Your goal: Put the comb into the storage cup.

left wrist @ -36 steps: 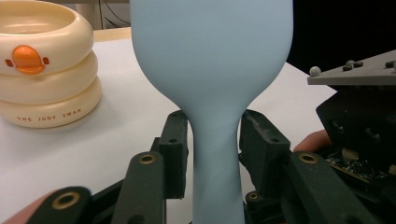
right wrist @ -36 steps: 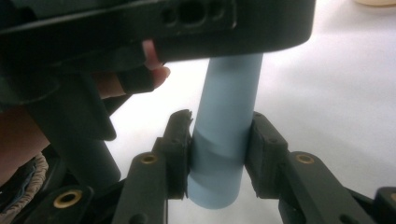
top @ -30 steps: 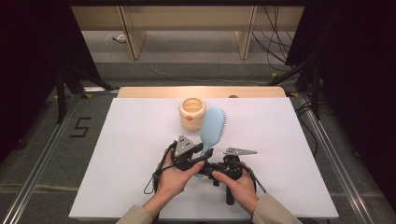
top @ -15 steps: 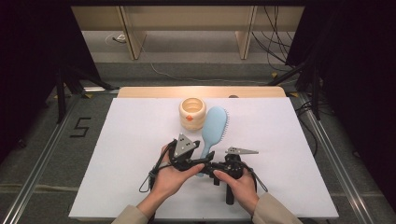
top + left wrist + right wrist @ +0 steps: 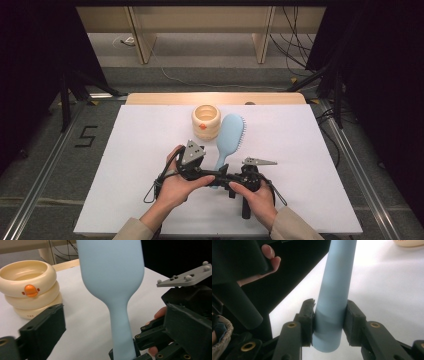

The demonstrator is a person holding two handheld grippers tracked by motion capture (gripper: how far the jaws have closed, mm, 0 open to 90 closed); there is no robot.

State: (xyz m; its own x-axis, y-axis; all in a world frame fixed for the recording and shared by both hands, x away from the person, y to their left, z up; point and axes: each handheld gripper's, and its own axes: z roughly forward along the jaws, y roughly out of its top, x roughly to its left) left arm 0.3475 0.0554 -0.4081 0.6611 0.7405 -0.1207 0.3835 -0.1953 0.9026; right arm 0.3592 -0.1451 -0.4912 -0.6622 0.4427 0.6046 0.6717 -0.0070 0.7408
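- Two grippers meet over the near middle of the white table (image 5: 125,165), one in each of the person's hands.
- Right gripper (image 5: 328,315): jaws pressed onto the end of the light blue hairbrush (image 5: 229,137) handle, one pad on each side; handle runs up between them in the right gripper view.
- Left gripper (image 5: 100,335): jaws have just been opening and now stand spread wide. Brush handle passes between them, with clear gaps on both sides in the left gripper view; neither pad touches it.
- Hairbrush: head points away from the person, just right of the cream duck-faced ring cup (image 5: 206,121) and close beside it; whether the two touch I cannot tell. Smooth back of the head faces the left gripper's camera. Bristles show along the right edge in the high view.
- Cup stands upright near the table's far edge, orange beak facing the person.
- Left hand (image 5: 175,185) wraps the left gripper body from below; right hand (image 5: 257,197) holds the right gripper.
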